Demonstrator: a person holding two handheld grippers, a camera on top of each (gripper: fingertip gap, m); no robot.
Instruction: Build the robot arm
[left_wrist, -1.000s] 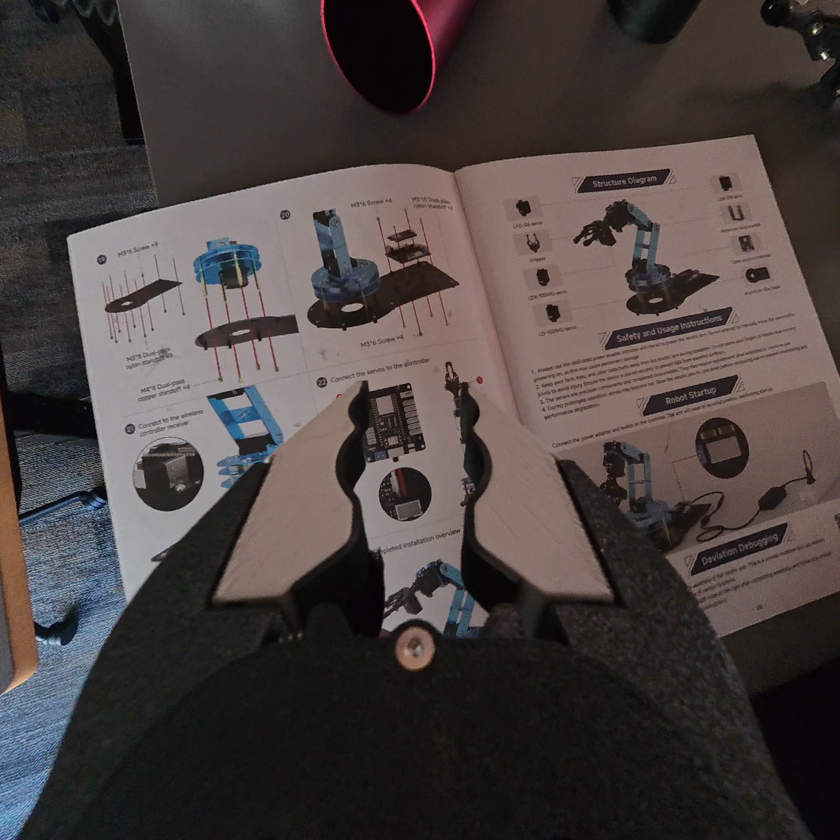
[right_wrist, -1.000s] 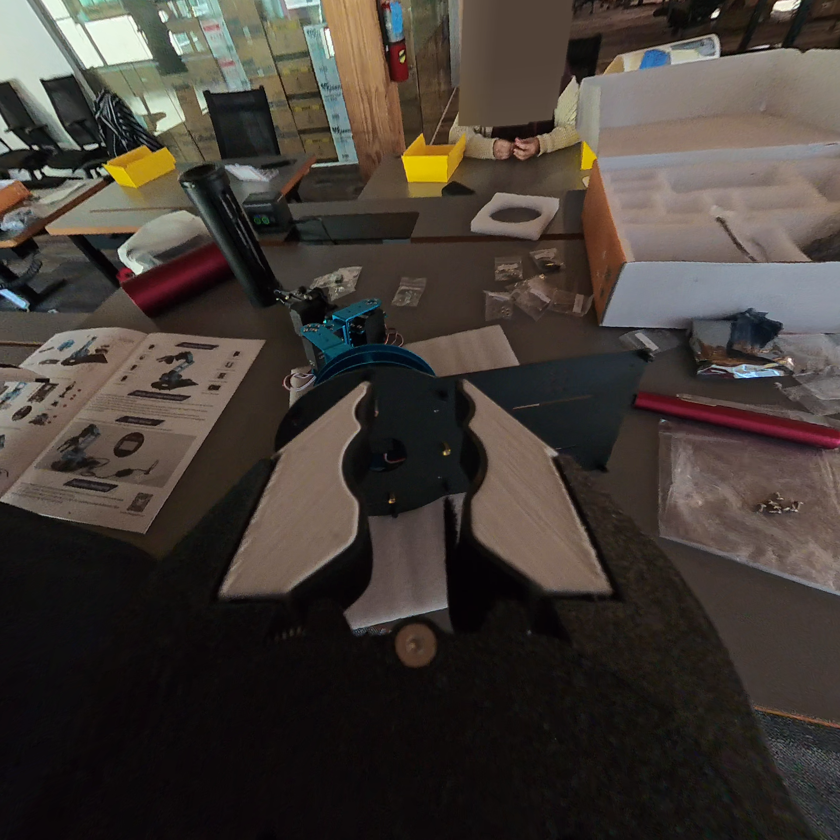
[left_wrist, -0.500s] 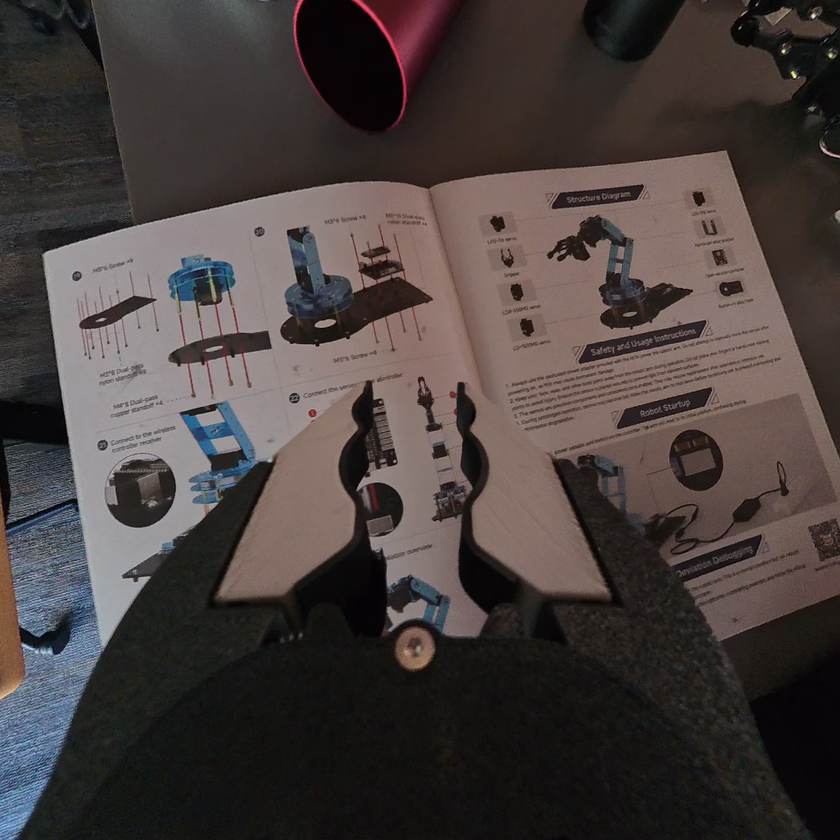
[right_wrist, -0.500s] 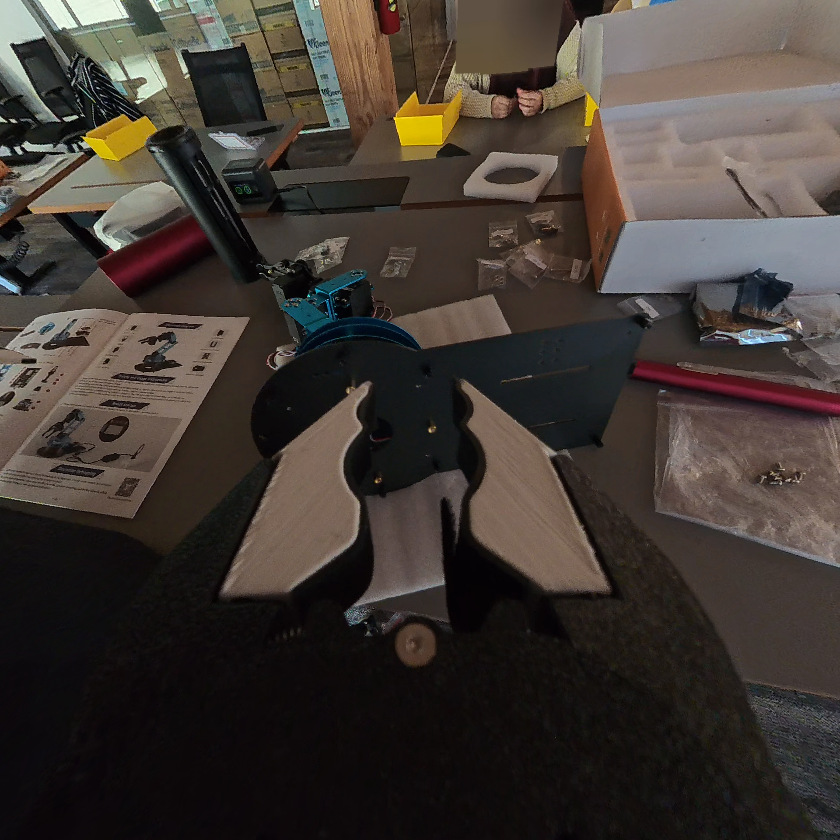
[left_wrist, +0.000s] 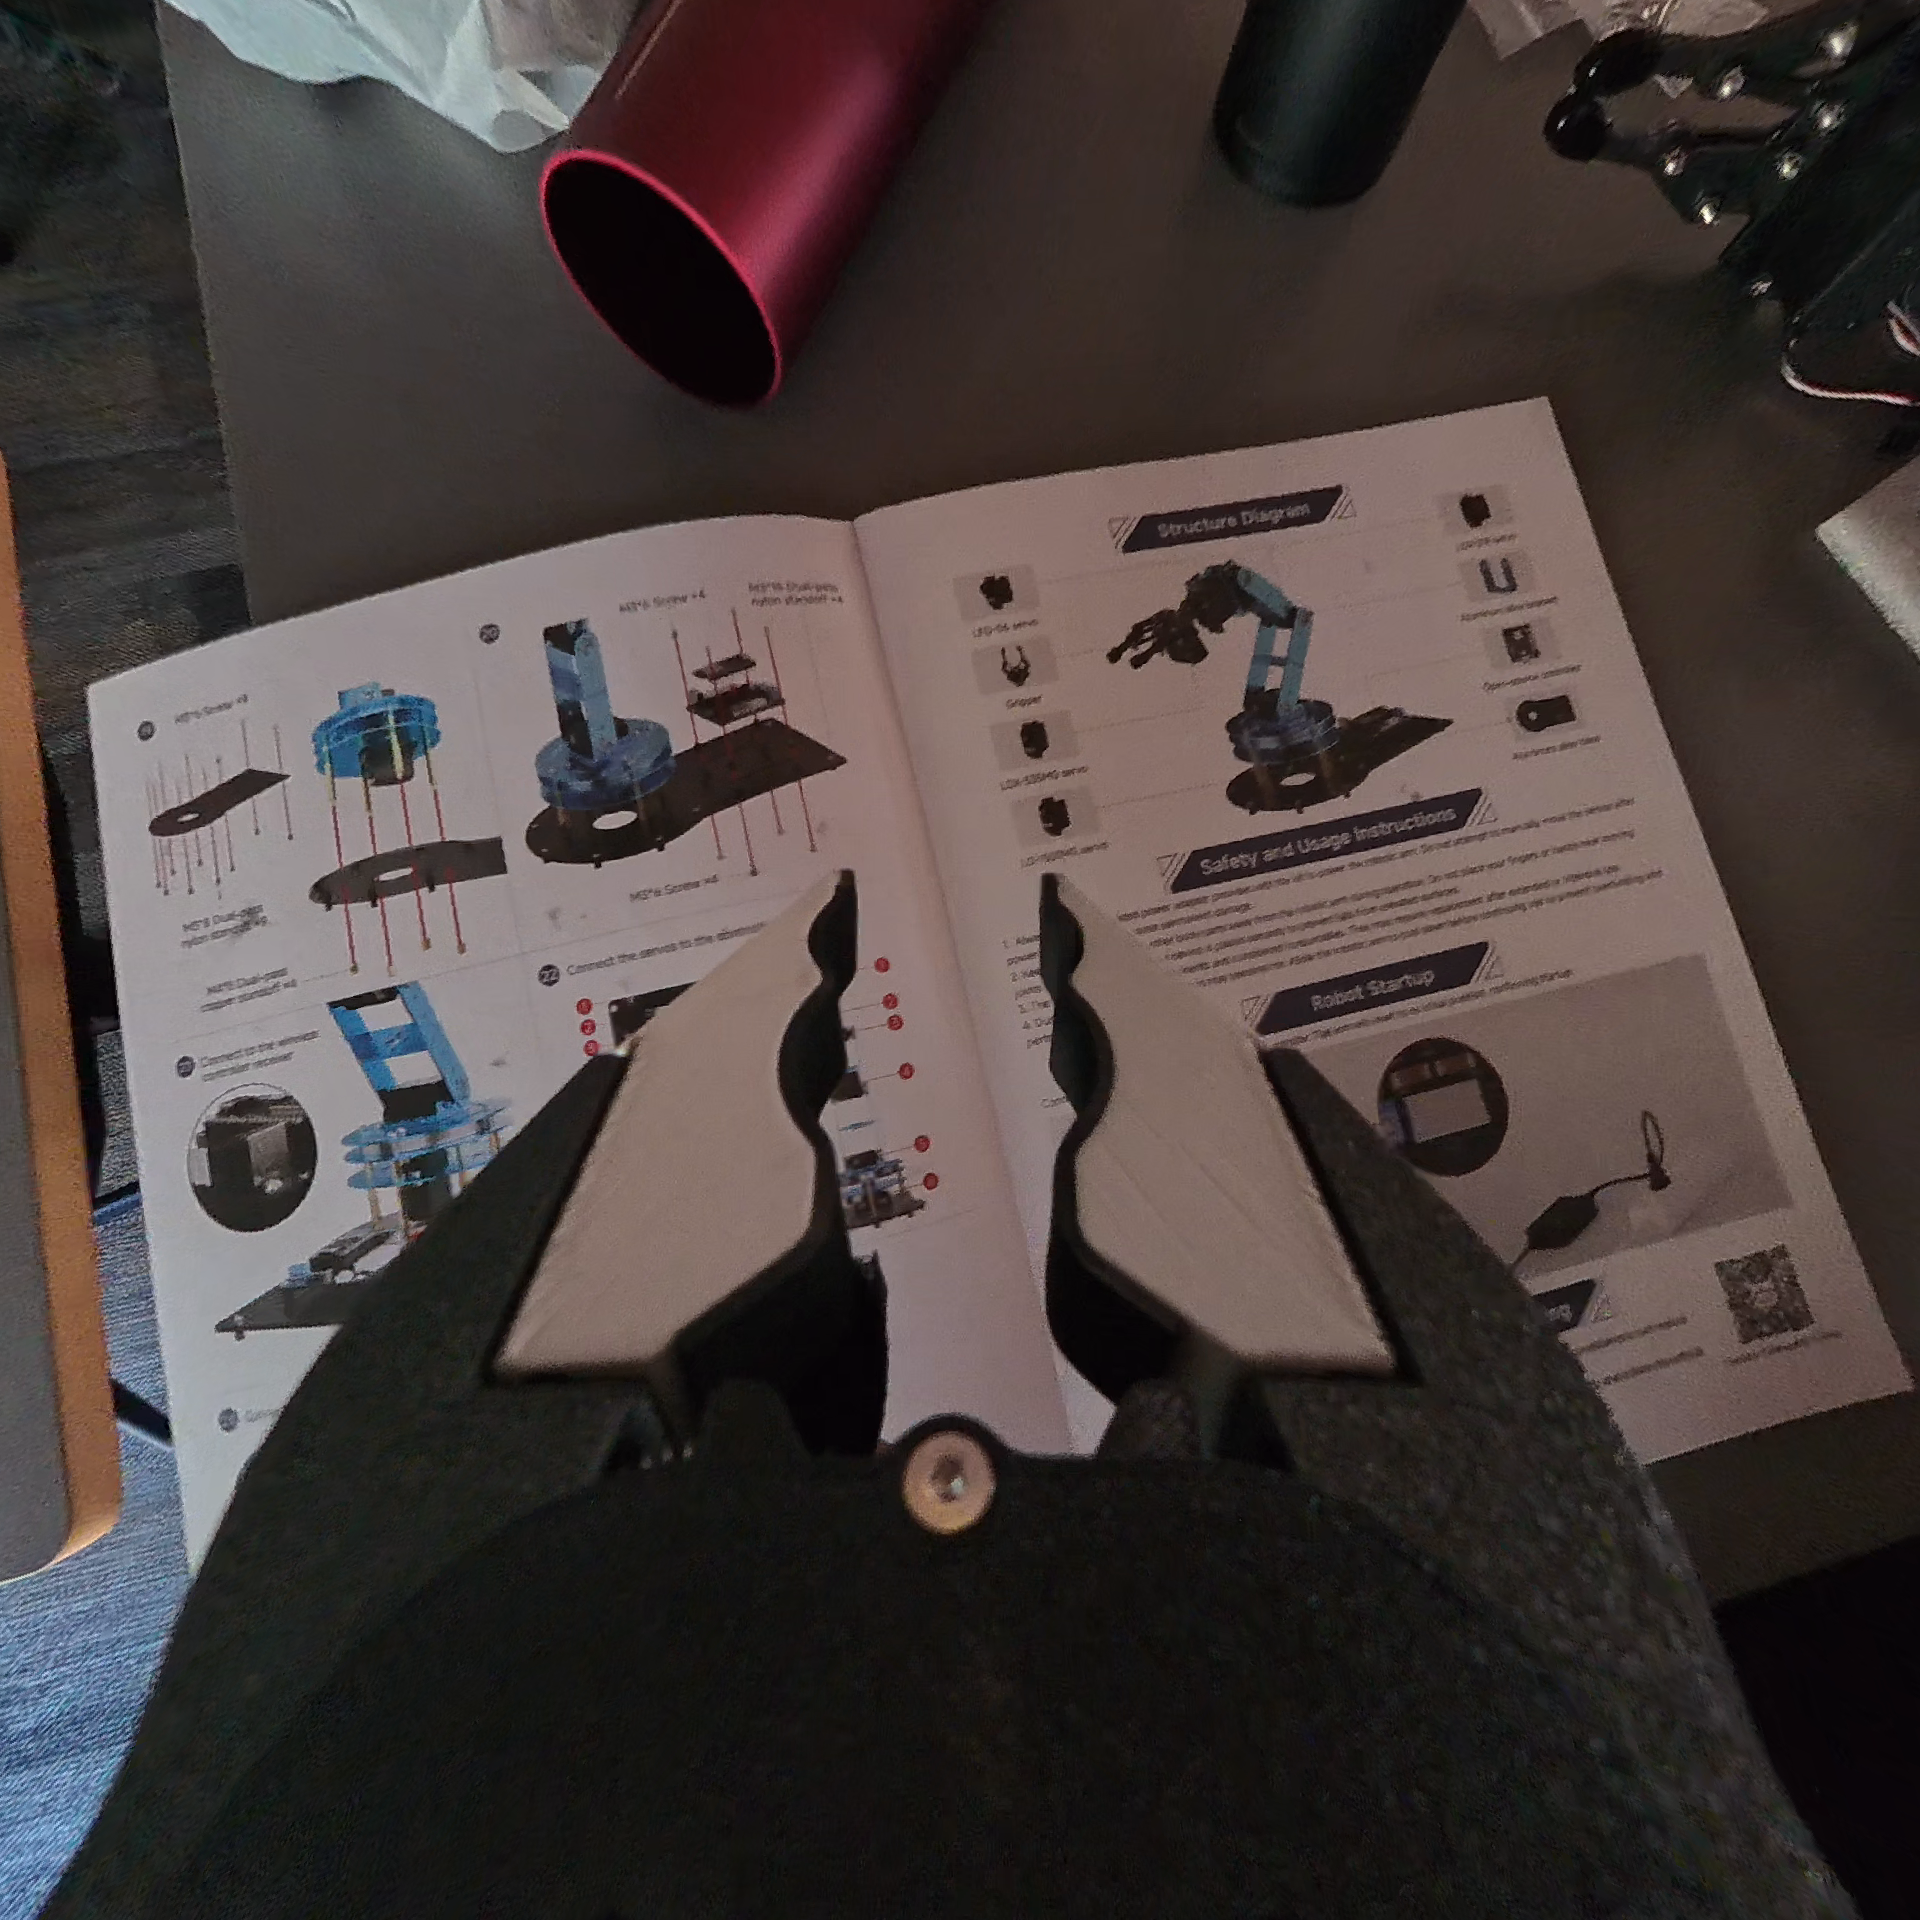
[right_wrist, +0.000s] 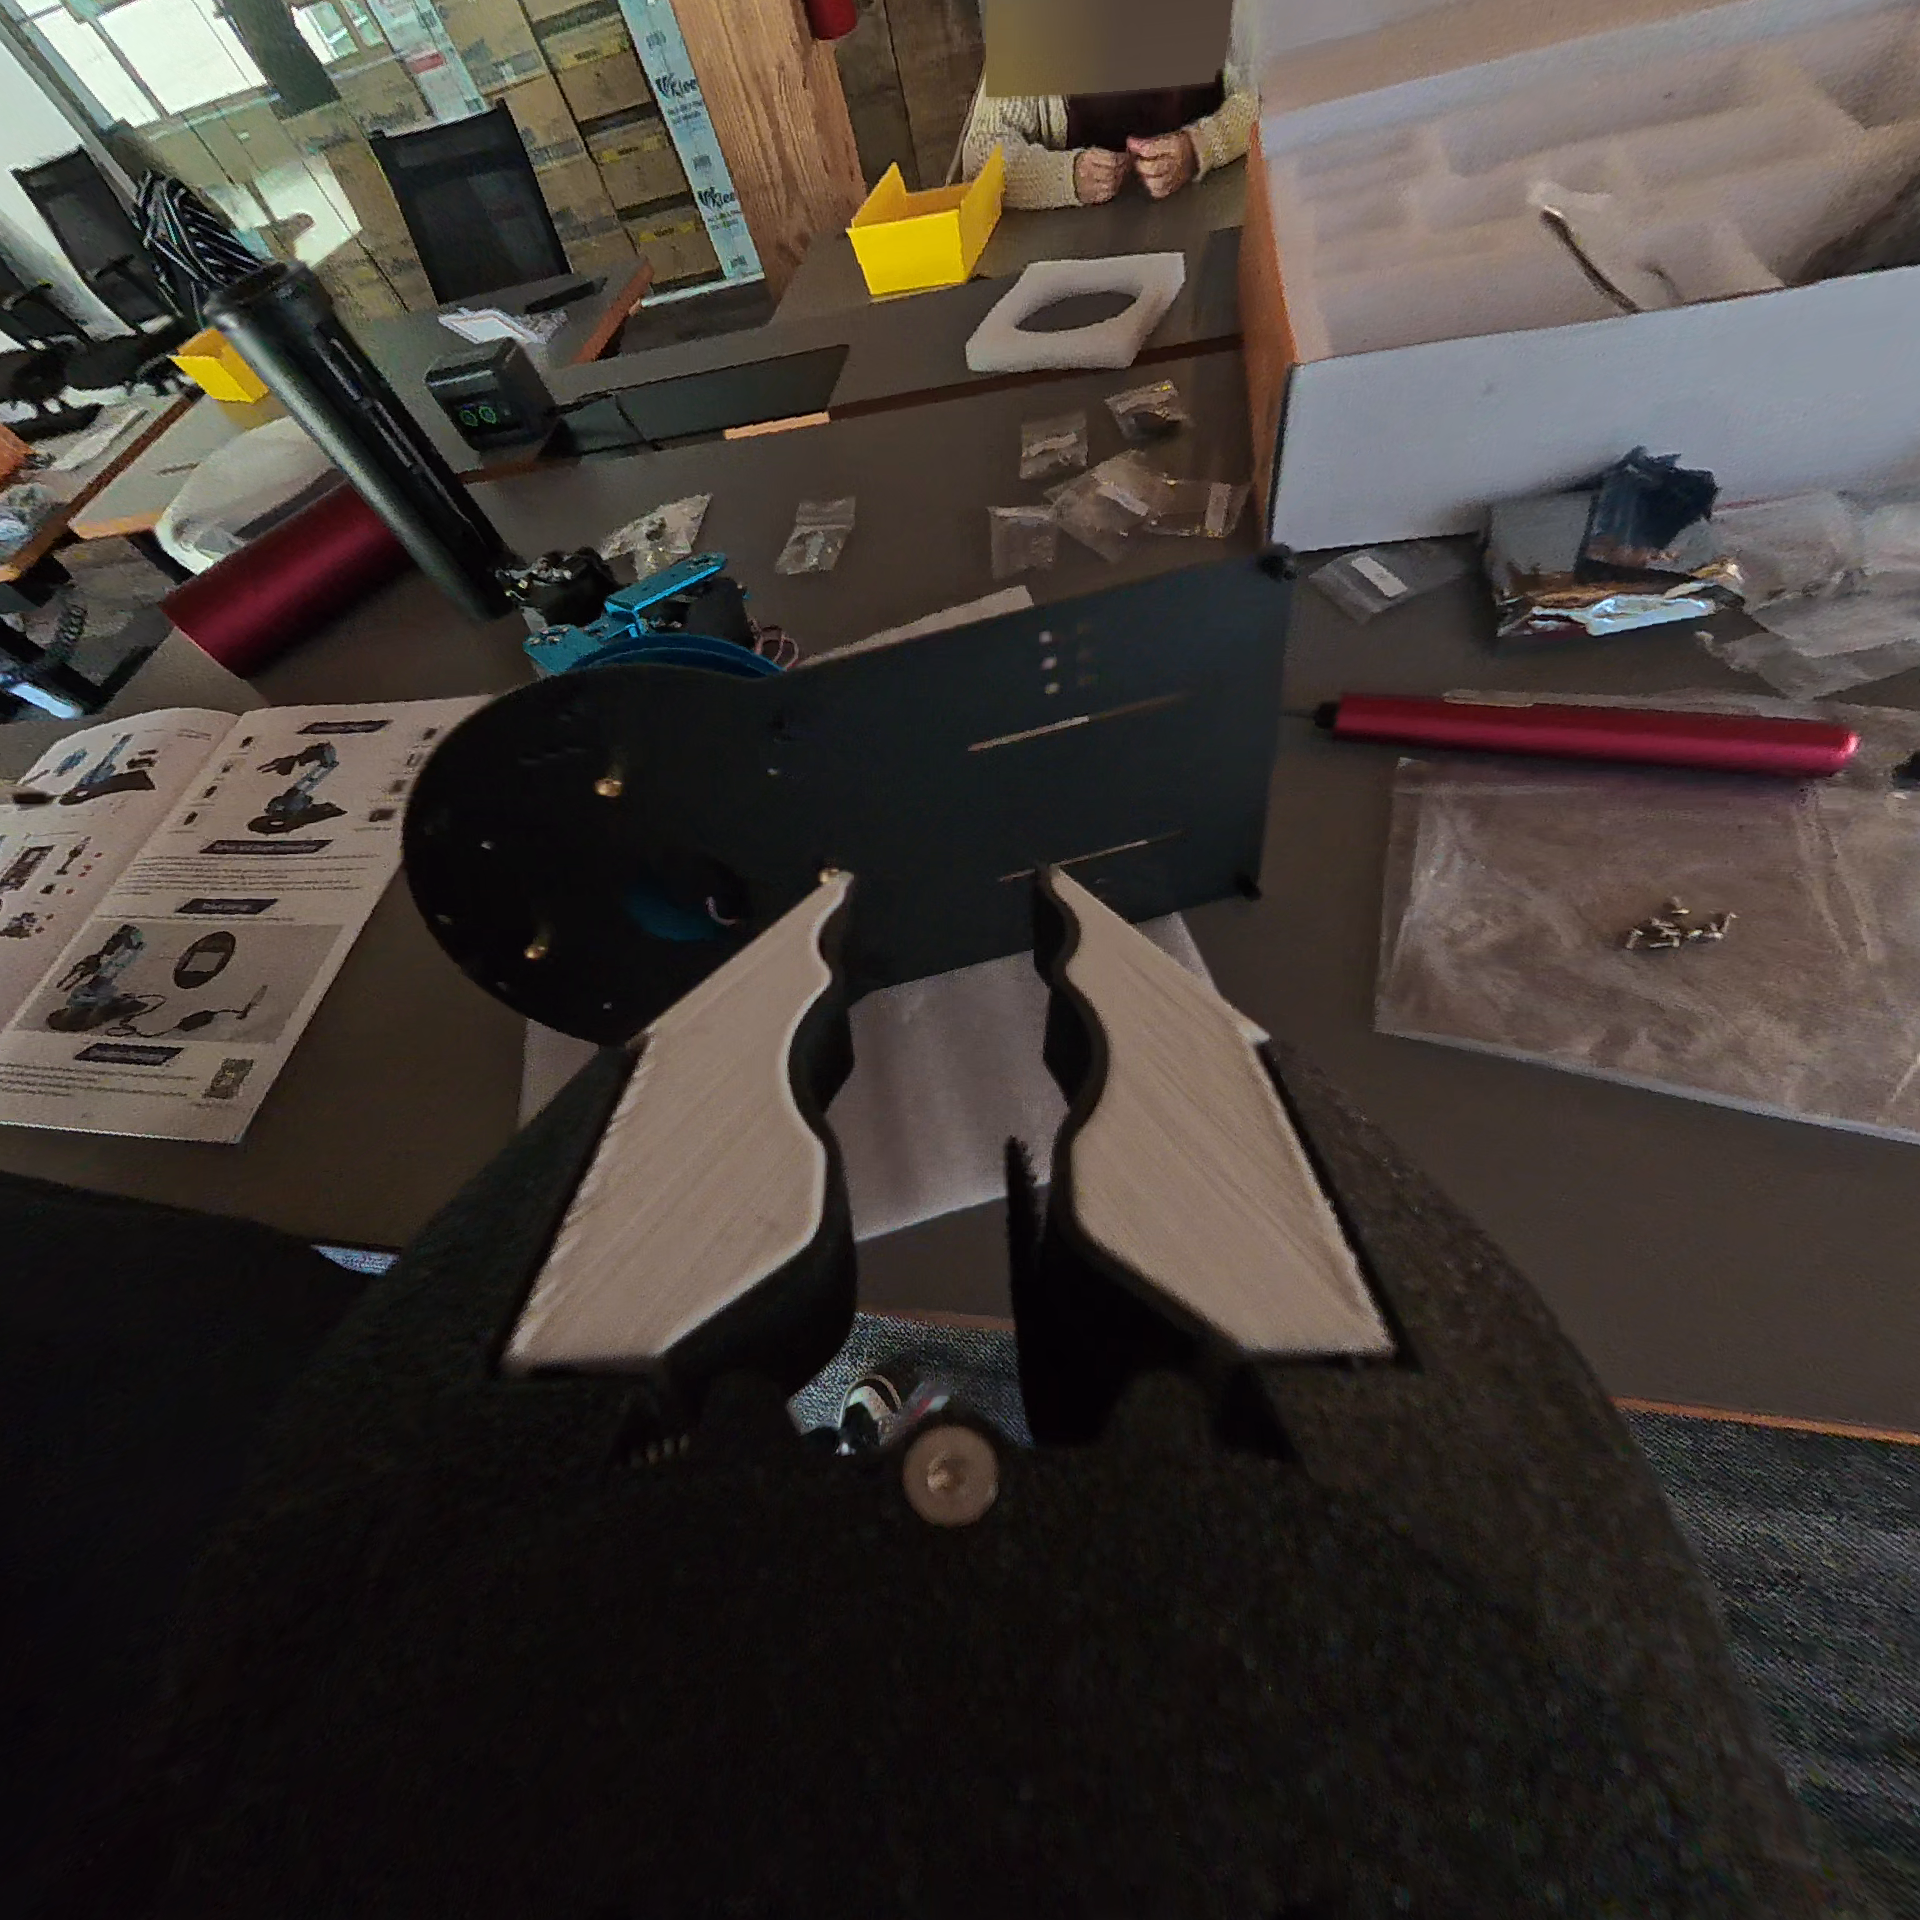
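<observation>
My left gripper (left_wrist: 945, 883) is open and empty. It hovers over an open instruction booklet (left_wrist: 1299, 727) on the dark table, with its fingertips above the spine. My right gripper (right_wrist: 943, 881) is open and empty, just in front of a black base plate (right_wrist: 935, 748). The plate stands on edge on a white foam sheet (right_wrist: 935, 1091), its underside towards me. Blue robot arm parts (right_wrist: 655, 613) show behind it. The booklet also shows at the left of the right wrist view (right_wrist: 177, 914).
A red tube (left_wrist: 727, 208), a black cylinder (left_wrist: 1320, 94) and a black claw part (left_wrist: 1714, 125) lie beyond the booklet. Right of the plate are a red pen-shaped tool (right_wrist: 1590, 732), a bag with screws (right_wrist: 1662, 935) and an open white box (right_wrist: 1558, 395). A person sits at the far table. My hands' fingertips stand some 60 cm from each other. The right gripper is farther from the black cylinder (left_wrist: 1320, 94), some 55 cm, than the left, some 25 cm.
The left gripper has moved forward and right over the booklet, so more of the red tube shows. In the right wrist view the black plate looks larger and more face-on. Both grippers stay open.
</observation>
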